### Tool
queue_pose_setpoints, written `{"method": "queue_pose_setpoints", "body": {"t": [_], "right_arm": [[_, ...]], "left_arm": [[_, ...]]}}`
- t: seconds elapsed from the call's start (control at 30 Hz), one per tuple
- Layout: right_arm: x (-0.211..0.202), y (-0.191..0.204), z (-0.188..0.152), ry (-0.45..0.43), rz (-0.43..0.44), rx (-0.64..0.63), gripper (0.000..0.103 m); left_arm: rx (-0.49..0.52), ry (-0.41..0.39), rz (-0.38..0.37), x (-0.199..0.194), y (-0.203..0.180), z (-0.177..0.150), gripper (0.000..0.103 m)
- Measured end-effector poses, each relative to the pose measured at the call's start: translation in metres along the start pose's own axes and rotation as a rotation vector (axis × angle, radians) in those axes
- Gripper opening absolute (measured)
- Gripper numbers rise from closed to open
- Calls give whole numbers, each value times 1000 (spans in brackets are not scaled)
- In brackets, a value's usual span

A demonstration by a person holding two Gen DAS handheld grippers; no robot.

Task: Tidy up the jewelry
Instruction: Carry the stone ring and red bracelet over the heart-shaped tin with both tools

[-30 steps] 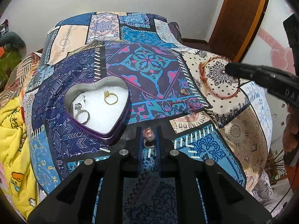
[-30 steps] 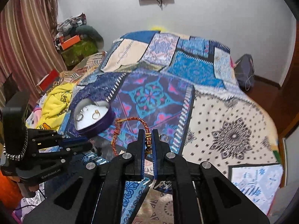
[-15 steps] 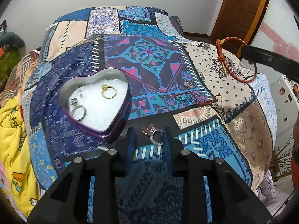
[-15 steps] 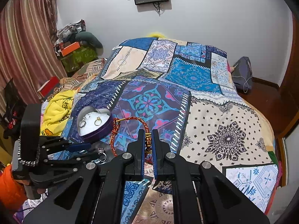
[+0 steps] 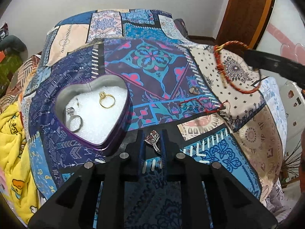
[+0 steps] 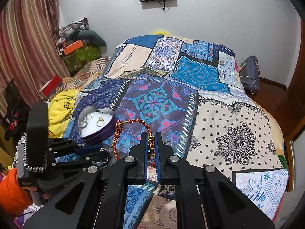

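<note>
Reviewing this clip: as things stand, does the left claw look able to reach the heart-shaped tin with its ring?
Probably yes. The left claw, whose jaws have just been closing on the silver ring, sits right beside the open heart-shaped tin. No lid covers it, and nothing lies between.

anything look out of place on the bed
Yes: a beaded red string and a small earring lie loose on the quilt, outside the heart tin, which holds only the gold ring and silver rings.
</note>
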State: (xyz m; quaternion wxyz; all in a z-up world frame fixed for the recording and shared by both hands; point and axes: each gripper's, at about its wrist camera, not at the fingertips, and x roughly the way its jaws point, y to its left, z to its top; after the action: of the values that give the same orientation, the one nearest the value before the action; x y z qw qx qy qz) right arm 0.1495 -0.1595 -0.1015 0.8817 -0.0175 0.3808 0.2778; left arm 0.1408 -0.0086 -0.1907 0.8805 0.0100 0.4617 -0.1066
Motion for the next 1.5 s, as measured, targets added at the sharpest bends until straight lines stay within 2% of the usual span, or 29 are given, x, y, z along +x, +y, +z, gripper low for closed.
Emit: {"method": "queue_pose_setpoints", "body": {"t": [0.47,0.77,1.03,1.23,1.5], "right_arm": [[12,35,22,-30,66,-18,6],[32,60,30,-16,117,-40,6],[57,80,34,20,158,-54,6],[85,89,31,79,163,-67,6],[108,87,27,142,169,-74,6]], "left_arm": [[-51,-147,35,-65,28,11,15],[-79,-197,74,-88,54,10,15],[-105,-206,90,-90,74,10,15],[-118,-204,89,-81,84,14,15],[-126,-174,54,-60,91,19,15]]}}
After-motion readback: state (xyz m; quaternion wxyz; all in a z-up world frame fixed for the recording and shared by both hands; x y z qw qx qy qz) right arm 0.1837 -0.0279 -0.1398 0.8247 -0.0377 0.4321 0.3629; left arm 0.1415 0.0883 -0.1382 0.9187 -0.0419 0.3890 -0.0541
